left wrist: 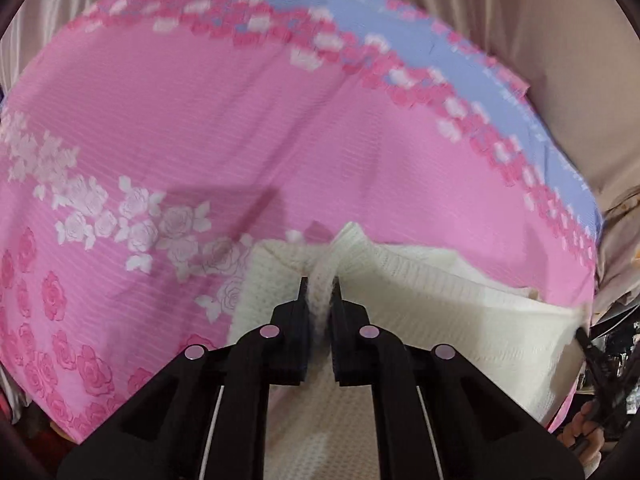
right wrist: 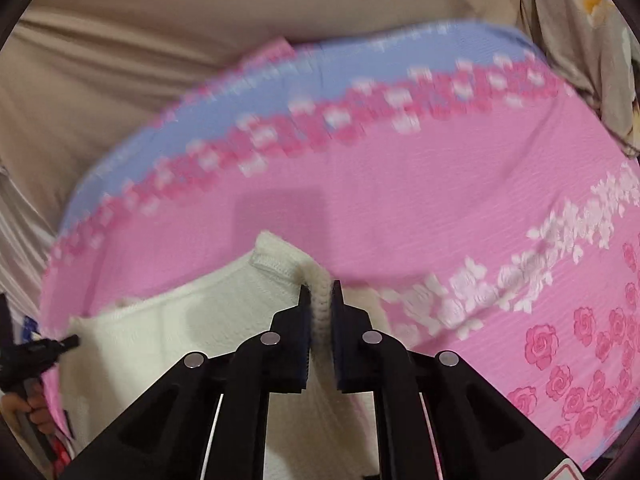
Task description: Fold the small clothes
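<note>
Pink rose-printed bedsheet (left wrist: 240, 140) spreads beneath, beige curtain behind. Each hand-held gripper, left (left wrist: 320, 292) and right (right wrist: 320, 296), pinches a corner of the white waffle-knit garment (left wrist: 440, 304), lifted over it; keep both edges level and taut.

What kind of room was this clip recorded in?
Probably a bedroom: the white knit garment lies on a pink rose-print sheet spread like bedding, with beige draped fabric behind it and a floral cloth bunched at the side.

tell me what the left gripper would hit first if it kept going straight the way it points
Probably the pink floral sheet. The left gripper, shut on the white knit garment, points down at it; depth is unclear.
</note>
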A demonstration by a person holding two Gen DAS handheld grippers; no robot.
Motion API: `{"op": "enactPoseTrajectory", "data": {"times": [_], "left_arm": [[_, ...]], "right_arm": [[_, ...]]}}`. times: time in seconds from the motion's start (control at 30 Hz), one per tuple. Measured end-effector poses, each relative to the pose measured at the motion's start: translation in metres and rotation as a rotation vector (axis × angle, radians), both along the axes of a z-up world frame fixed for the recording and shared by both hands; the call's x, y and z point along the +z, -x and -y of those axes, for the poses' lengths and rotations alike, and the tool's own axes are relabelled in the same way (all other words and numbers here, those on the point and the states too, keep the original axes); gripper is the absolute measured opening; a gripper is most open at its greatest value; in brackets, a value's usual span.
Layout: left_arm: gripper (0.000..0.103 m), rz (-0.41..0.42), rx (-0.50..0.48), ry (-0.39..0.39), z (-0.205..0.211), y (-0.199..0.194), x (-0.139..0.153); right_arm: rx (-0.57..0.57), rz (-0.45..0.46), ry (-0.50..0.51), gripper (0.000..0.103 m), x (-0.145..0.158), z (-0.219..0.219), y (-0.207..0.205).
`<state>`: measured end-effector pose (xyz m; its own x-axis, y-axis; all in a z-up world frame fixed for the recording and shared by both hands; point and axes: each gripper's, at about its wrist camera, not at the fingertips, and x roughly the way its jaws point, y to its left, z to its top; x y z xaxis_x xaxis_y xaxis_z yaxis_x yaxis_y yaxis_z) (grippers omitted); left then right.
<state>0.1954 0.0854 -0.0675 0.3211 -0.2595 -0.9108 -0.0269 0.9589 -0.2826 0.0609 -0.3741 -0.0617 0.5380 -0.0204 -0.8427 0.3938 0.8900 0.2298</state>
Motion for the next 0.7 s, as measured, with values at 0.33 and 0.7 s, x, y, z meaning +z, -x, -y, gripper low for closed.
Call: {"op": "enactPoseTrajectory", "data": {"times": [0.33, 0.7], "left_arm": [[0.033, 0.096, 0.067, -0.11, 0.01, 0.033, 0.033], [0.035, 0.034, -0.286, -0.212, 0.107, 0.131, 0.003]], "right_arm": [[0.019, 0.078, 0.08, 0.023, 0.045, -0.044, 0.031], [0.591, -0.046, 0.003, 0.011, -0.01, -0.198, 0.058]]}}
